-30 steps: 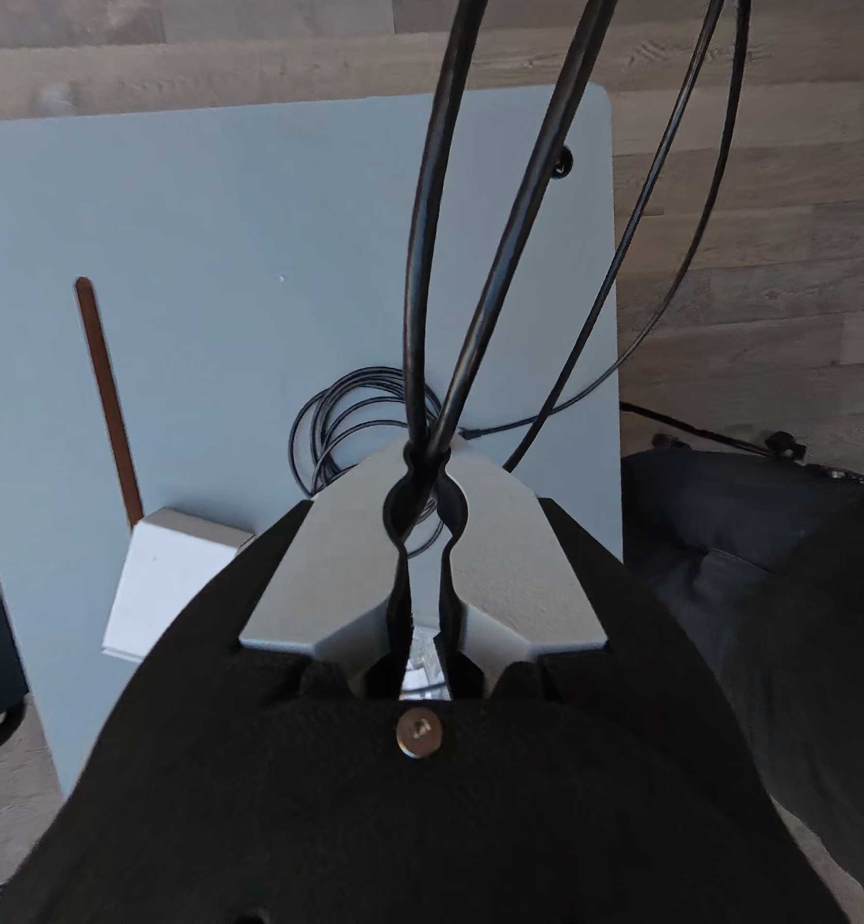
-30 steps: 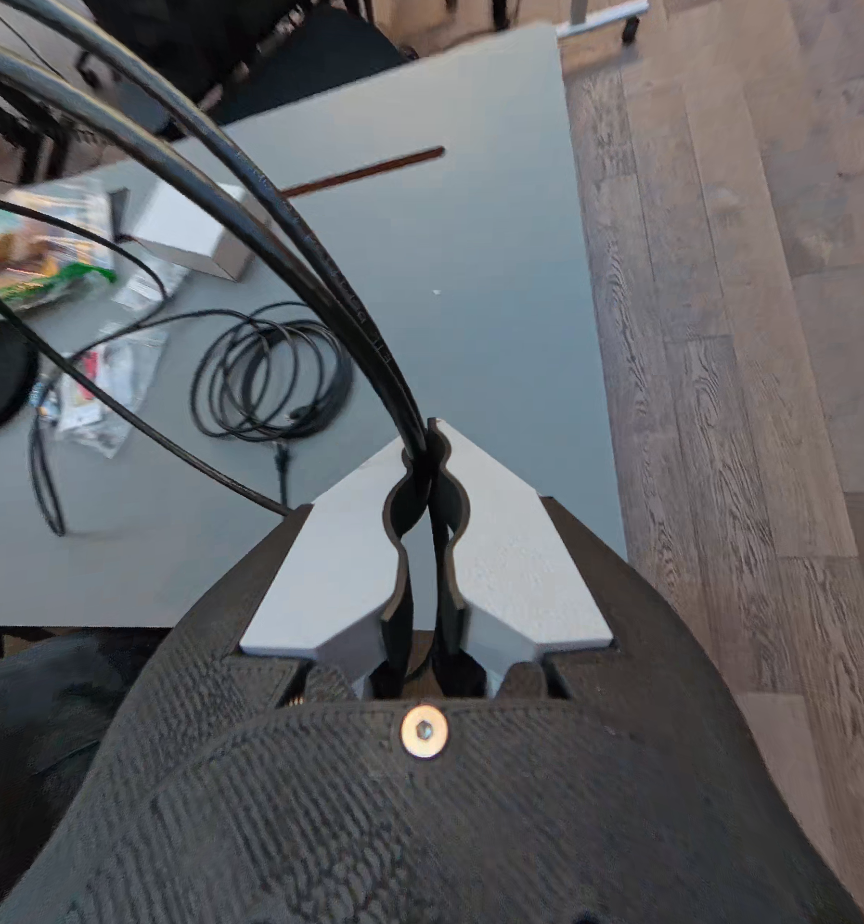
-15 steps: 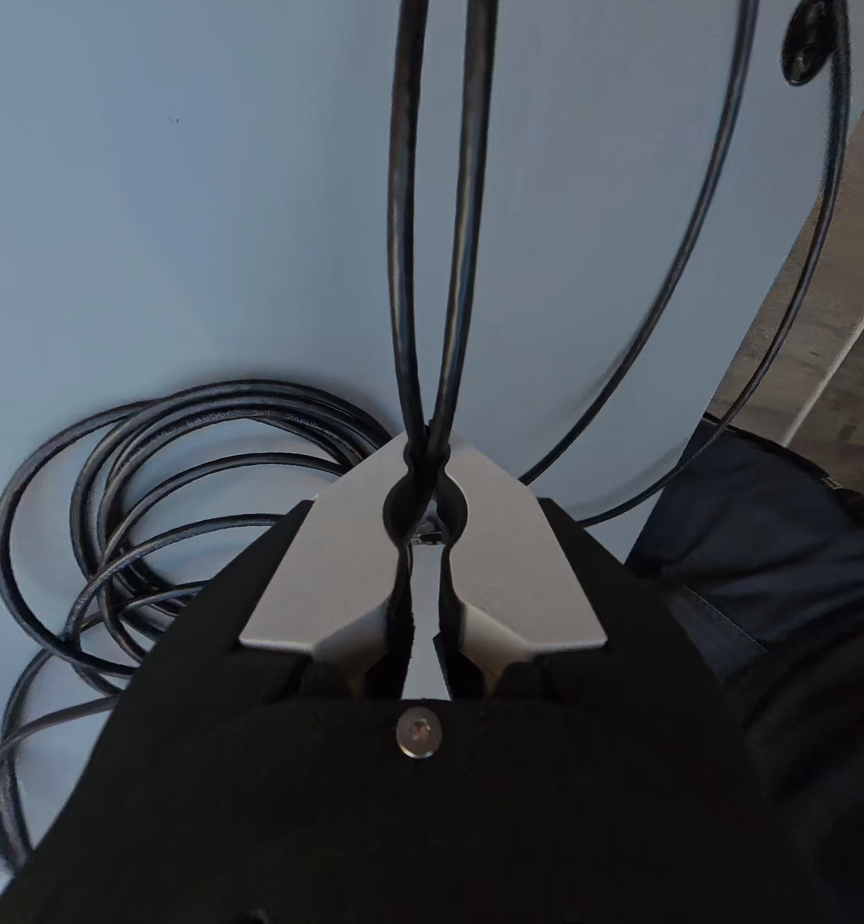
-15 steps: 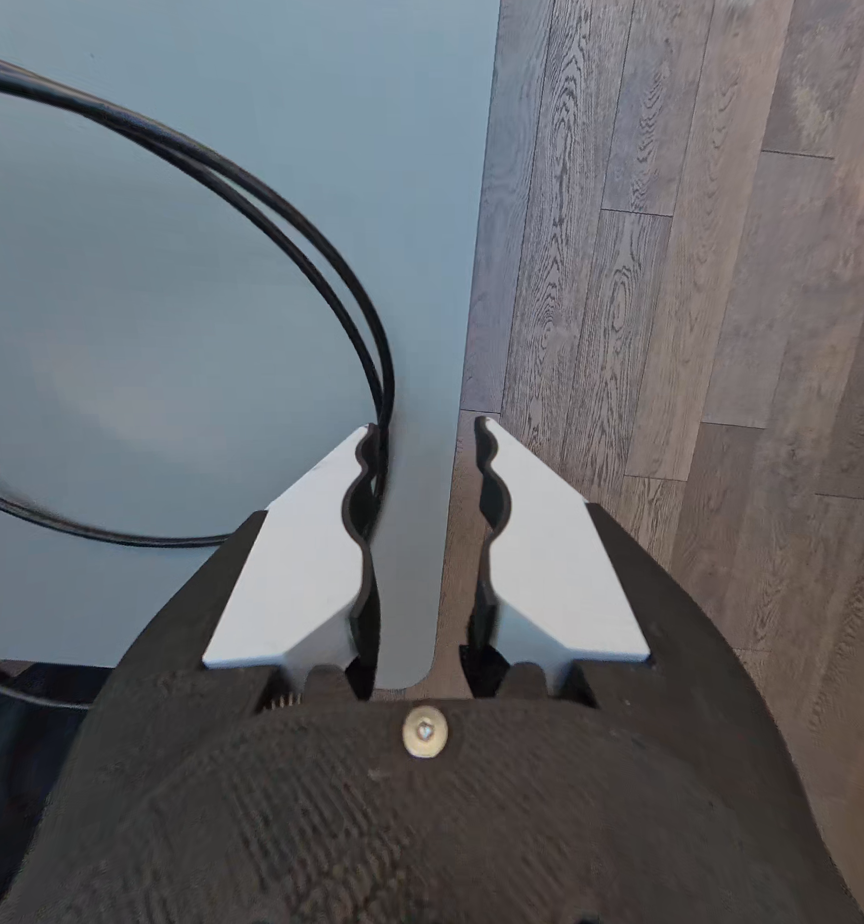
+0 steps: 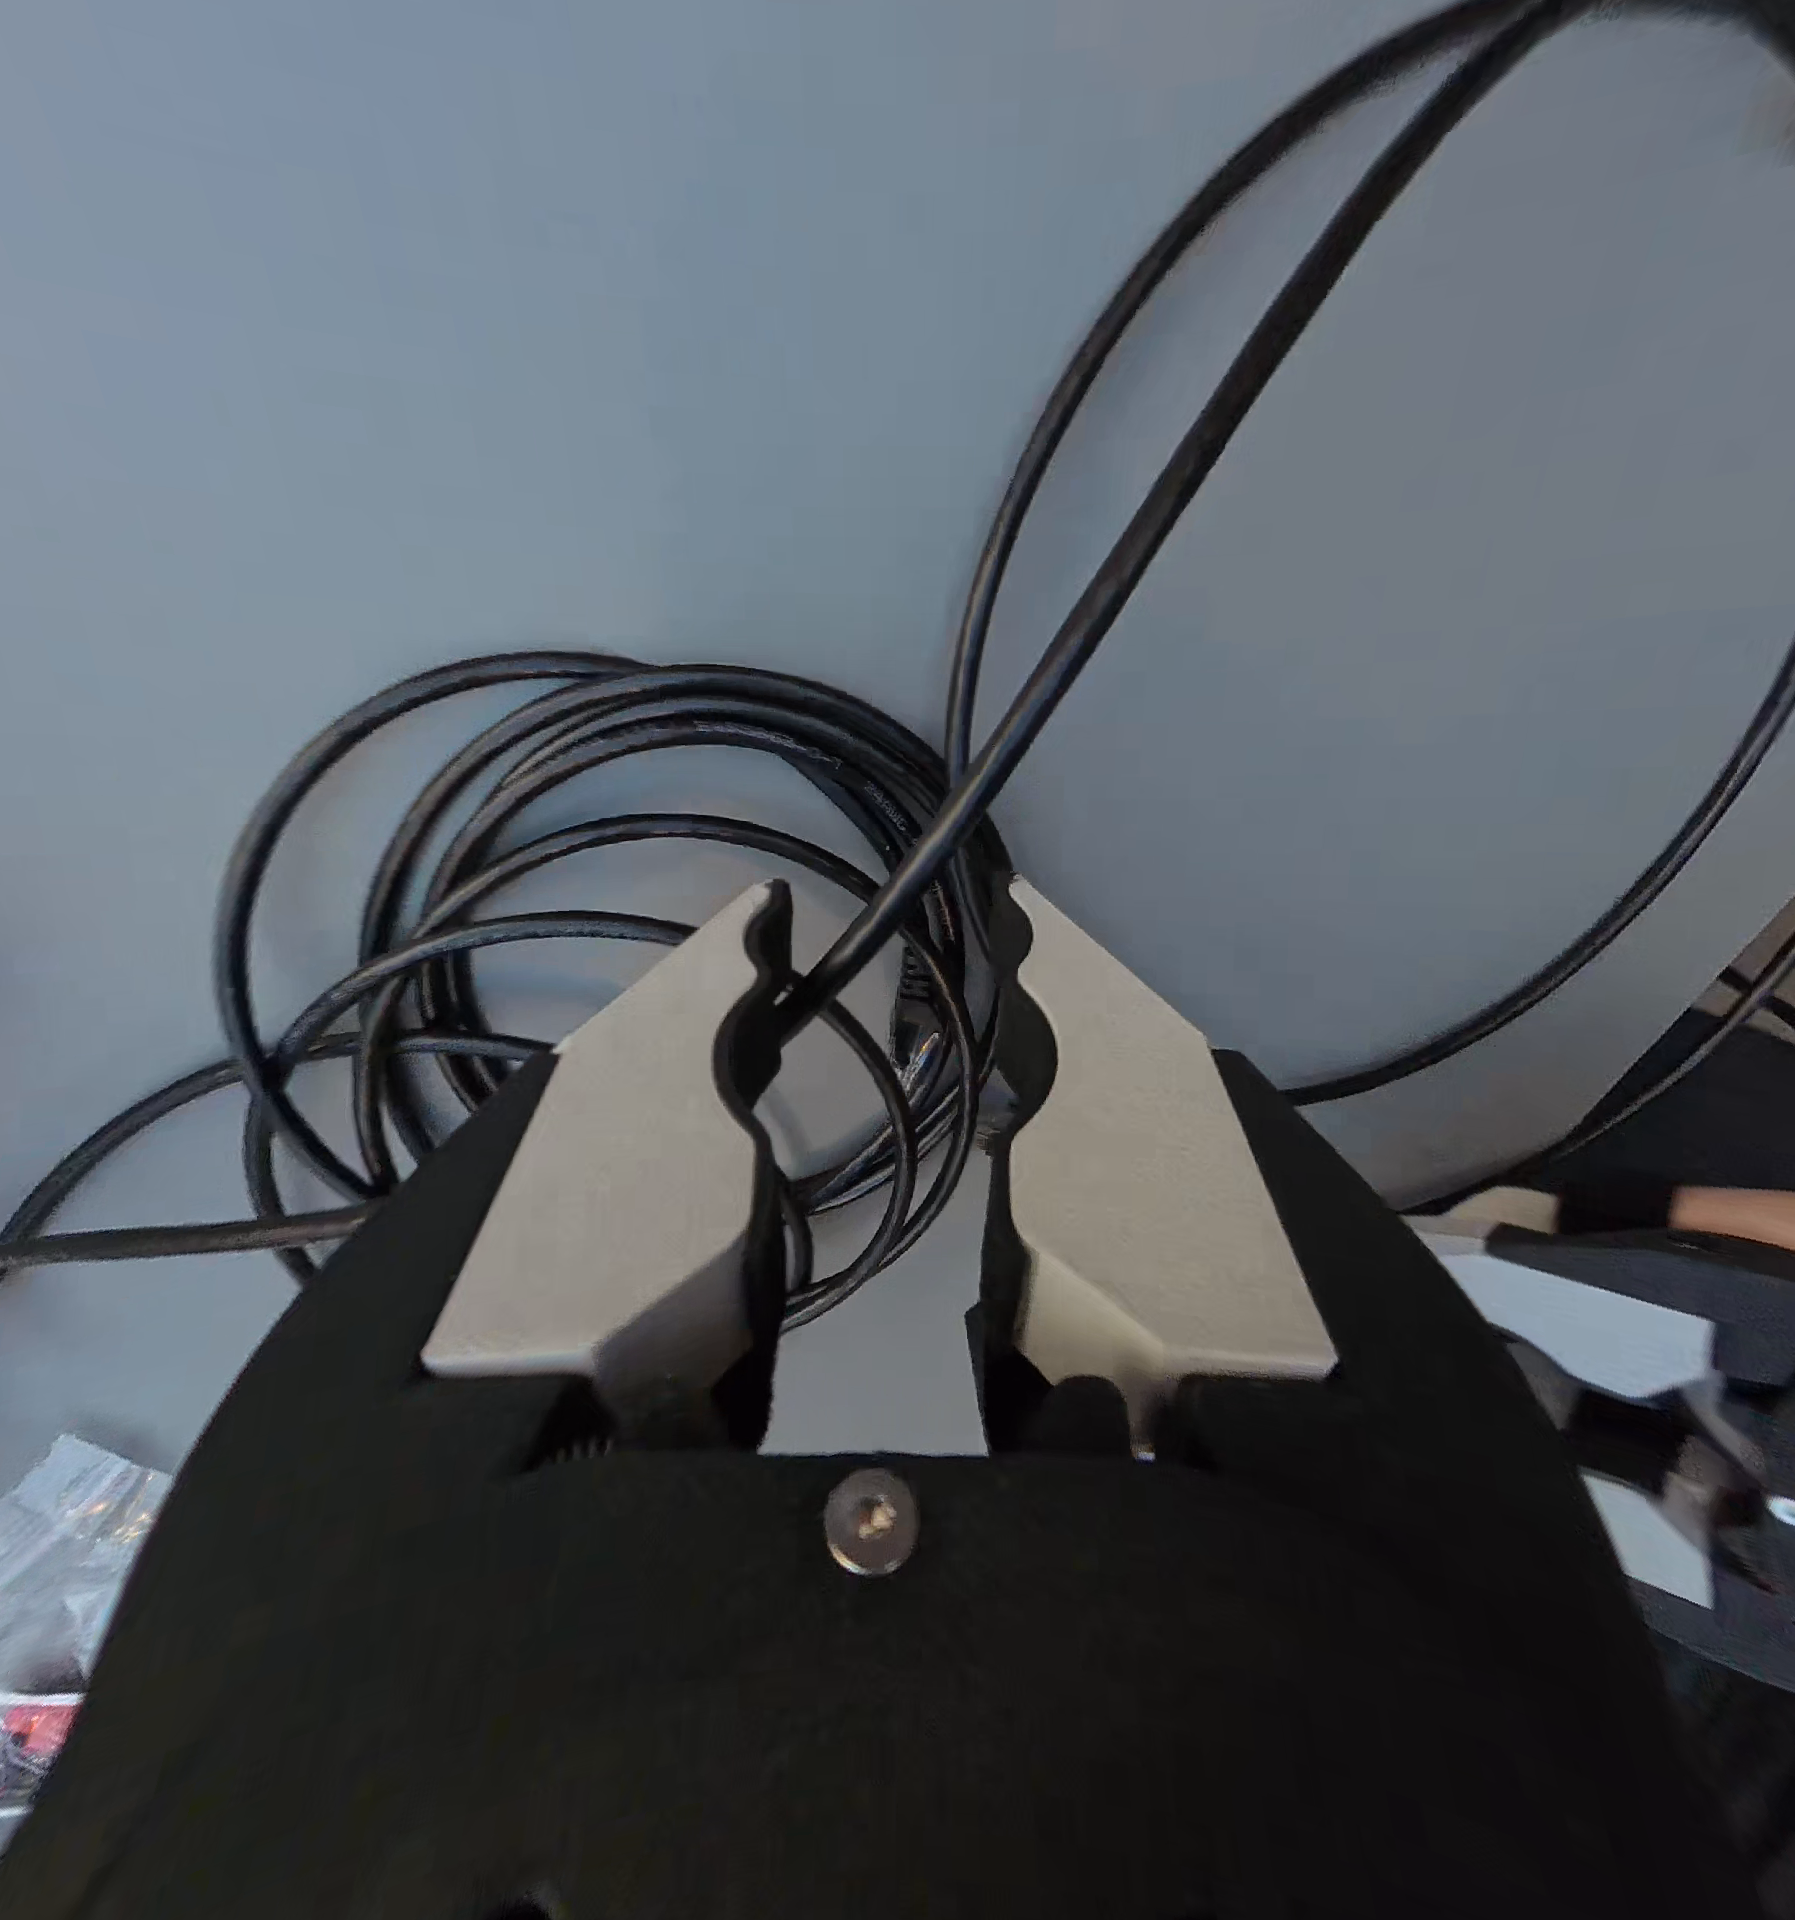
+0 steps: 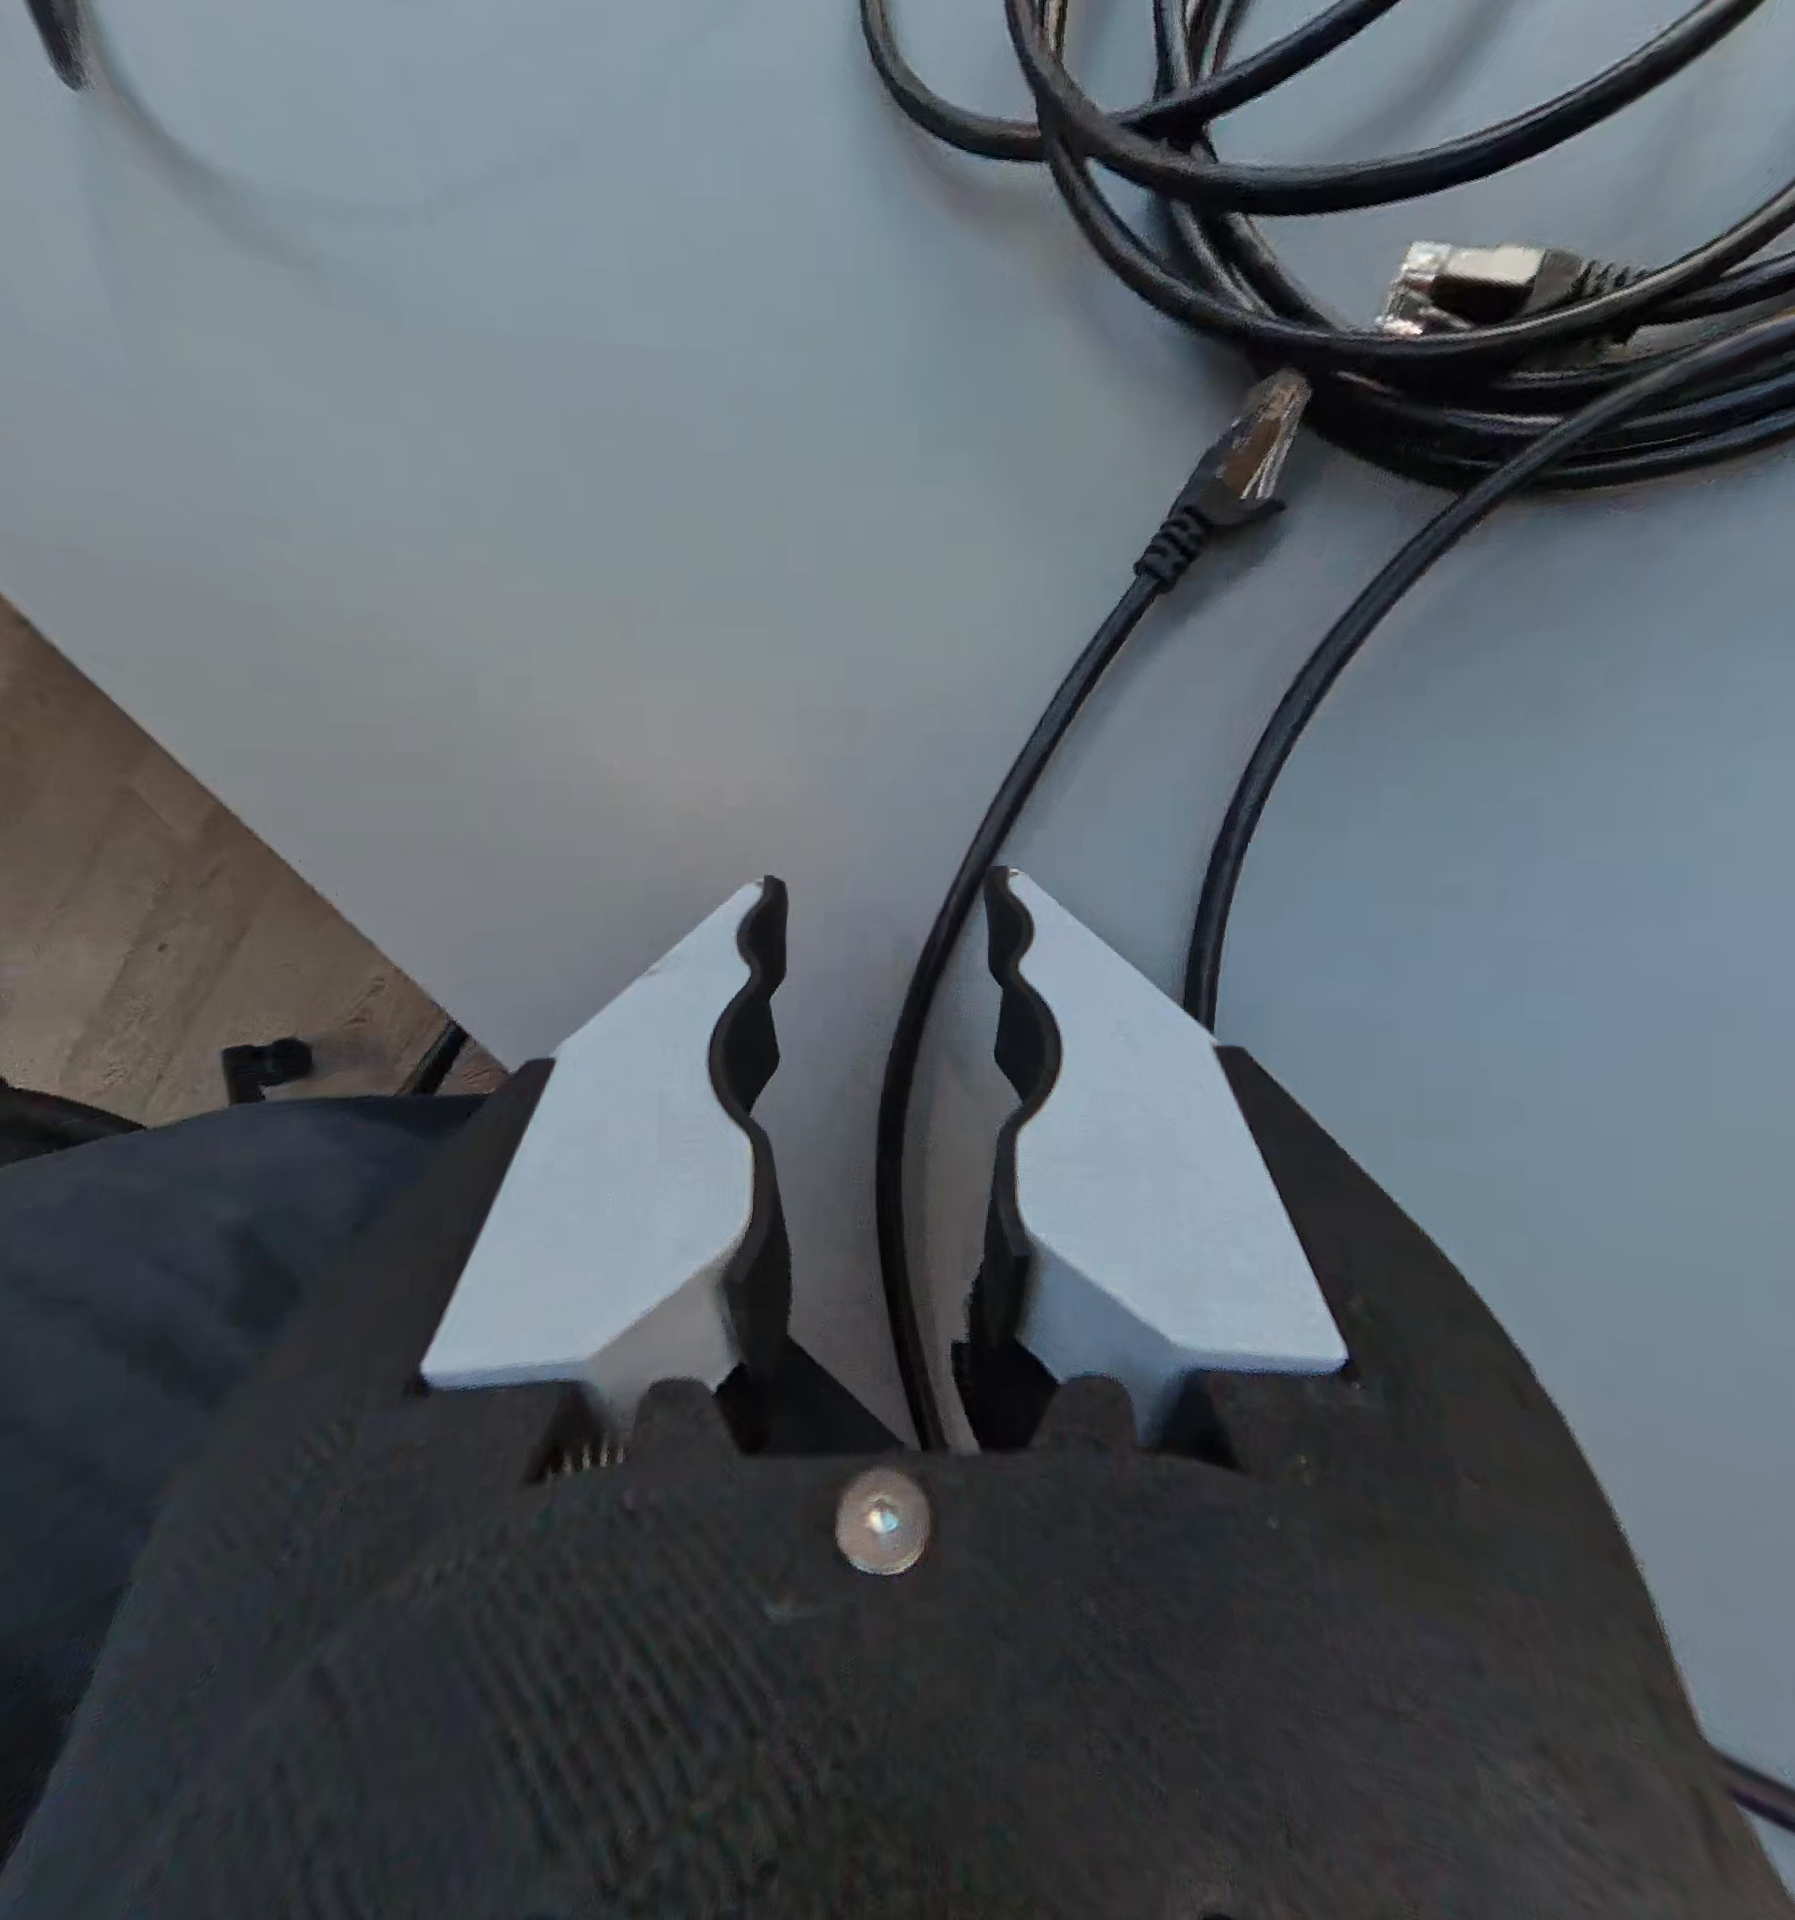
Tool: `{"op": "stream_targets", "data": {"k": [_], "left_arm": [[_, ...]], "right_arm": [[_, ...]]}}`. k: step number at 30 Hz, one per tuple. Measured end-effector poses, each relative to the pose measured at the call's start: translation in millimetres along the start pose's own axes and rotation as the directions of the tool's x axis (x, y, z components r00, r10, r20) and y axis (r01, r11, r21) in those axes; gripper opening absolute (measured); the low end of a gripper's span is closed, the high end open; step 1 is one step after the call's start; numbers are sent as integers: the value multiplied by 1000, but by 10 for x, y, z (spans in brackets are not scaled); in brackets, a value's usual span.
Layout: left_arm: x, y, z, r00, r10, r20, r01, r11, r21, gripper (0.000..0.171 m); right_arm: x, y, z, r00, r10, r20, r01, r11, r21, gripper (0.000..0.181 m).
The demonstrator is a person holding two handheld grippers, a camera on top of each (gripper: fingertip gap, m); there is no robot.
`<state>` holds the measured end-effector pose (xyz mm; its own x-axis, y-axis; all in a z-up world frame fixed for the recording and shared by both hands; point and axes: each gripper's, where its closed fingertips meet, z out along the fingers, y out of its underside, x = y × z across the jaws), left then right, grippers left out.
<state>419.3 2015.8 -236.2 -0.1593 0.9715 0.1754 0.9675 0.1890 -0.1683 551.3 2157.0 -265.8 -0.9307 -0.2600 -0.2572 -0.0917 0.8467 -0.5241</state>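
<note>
Cable [image 5: 602, 790] lies coiled on the grey counter [image 5: 457, 364], thin, limp and springy; one strand is best pinched, not the bundle. Left tool [image 5: 888, 904] stands spread, a strand resting against its left finger. Right tool [image 6: 885, 899] is spread too, holding nothing, a strand between its fingers. Plug [image 6: 1251, 431] lies beyond. Coil edges run out of view.
</note>
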Motion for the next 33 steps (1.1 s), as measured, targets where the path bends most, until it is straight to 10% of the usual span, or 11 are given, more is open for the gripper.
{"op": "stream_targets", "data": {"k": [5,15,27,33], "left_arm": [[50,69,-585,990,-126,-56,135,967,215,38],[435,1231,-388,831,-399,-388,538,755,375,43],[-91,734,-1156,756,-444,-481,654,548,522,83],[-62,1033,-1582,725,-595,-348,661,457,596,73]], "right_arm": [[231,80,156,987,-17,-158,5,997,-75,17],[-141,183,-361,988,16,152,-29,996,85,4],[272,356,-662,954,-207,216,195,978,78,3],[222,255,-668,929,-138,343,114,989,91,3]]}}
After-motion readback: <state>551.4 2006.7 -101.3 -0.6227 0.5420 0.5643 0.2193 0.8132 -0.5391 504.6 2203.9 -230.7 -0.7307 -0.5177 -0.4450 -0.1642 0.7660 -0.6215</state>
